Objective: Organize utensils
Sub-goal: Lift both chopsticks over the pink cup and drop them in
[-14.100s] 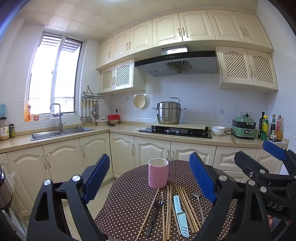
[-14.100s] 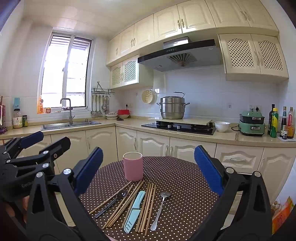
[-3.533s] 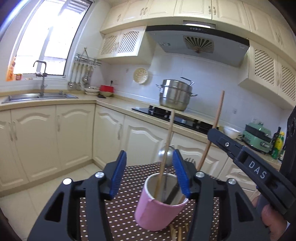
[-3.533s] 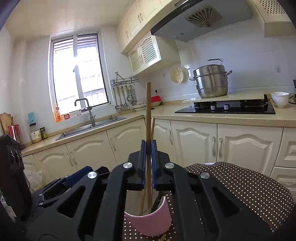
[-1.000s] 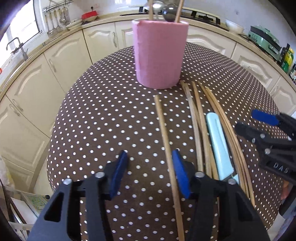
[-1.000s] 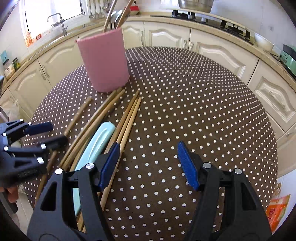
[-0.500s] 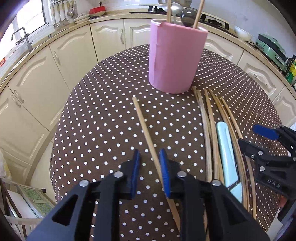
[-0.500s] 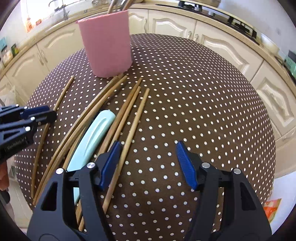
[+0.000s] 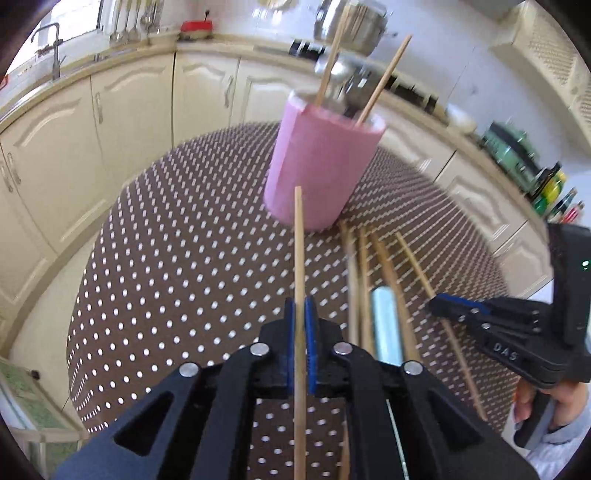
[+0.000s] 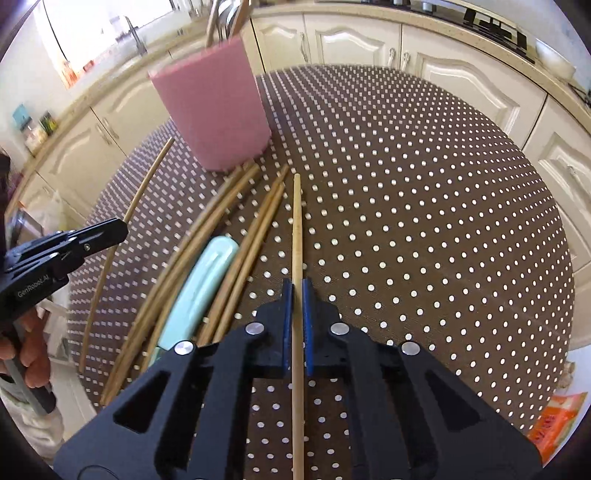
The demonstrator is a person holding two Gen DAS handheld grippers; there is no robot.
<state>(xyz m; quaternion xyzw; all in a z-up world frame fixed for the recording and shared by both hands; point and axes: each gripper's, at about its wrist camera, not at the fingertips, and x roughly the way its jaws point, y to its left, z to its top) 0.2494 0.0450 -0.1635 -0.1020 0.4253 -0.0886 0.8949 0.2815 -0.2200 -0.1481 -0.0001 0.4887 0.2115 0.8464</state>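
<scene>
A pink cup (image 9: 321,166) stands on the round dotted table (image 9: 177,266) and holds two chopsticks and spoons. It also shows in the right wrist view (image 10: 212,107). My left gripper (image 9: 300,314) is shut on a wooden chopstick (image 9: 298,251) that points toward the cup. My right gripper (image 10: 297,295) is shut on another chopstick (image 10: 296,229) that lies low over the table. Several more chopsticks (image 10: 207,240) and a pale green knife (image 10: 199,288) lie on the table between the grippers.
Cream kitchen cabinets (image 9: 122,122) and a counter ring the table. A stove with a steel pot (image 9: 351,18) is at the back. Bottles (image 9: 554,195) stand on the counter at the right. An orange packet (image 10: 554,421) lies on the floor.
Both grippers have closed, each on a chopstick. The left one has lifted its chopstick off the table and tilted up toward the cup. The right gripper moved left onto its chopstick.
</scene>
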